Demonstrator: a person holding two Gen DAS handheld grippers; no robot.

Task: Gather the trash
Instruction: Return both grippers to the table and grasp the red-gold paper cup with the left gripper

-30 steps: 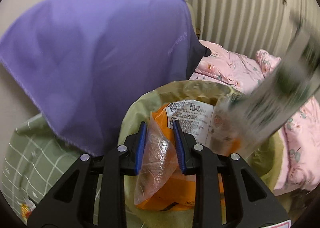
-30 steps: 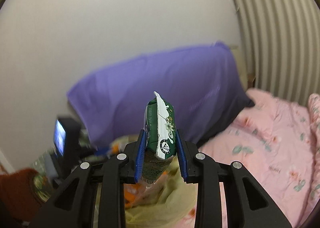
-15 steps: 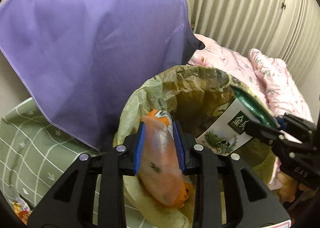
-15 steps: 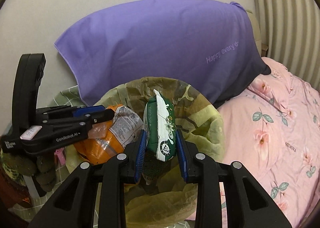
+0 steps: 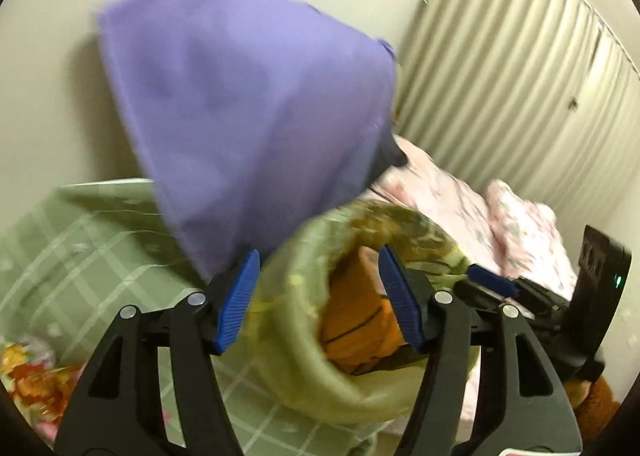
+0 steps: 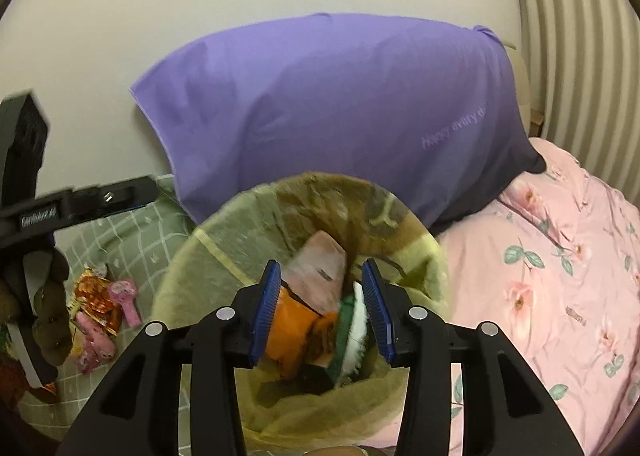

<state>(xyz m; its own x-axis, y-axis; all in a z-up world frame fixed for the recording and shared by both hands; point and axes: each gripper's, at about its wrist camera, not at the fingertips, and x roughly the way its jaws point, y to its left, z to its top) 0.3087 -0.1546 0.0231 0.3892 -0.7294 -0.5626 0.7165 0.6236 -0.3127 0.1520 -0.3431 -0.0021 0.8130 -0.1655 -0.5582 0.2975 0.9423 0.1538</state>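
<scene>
A bin lined with a yellow-green bag (image 5: pixel 304 356) (image 6: pixel 188 268) stands on the bed. An orange snack wrapper (image 5: pixel 360 328) (image 6: pixel 288 332) lies inside it. Beside that wrapper a green and white wrapper (image 6: pixel 352 332) lies loose in the bin. My left gripper (image 5: pixel 318 296) hovers over the bin's near rim, jaws opening, with nothing between the pads. My right gripper (image 6: pixel 322 314) hangs above the bin's mouth, jaws opening. The wrappers sit below its pads and neither pad presses on them. Each gripper shows at the edge of the other's view.
A purple pillow (image 6: pixel 340 104) leans on the wall behind the bin. A pink floral quilt (image 6: pixel 560 276) lies to the right, a green checked sheet (image 5: pixel 80 248) to the left. Loose snack wrappers and a pink toy (image 6: pixel 100 308) lie on that sheet. Ribbed curtains (image 5: pixel 500 76) hang at the right.
Both grippers have opened. The orange wrapper left the left gripper and the green wrapper left the right one; both lie in the bin. The left gripper has pulled back and up.
</scene>
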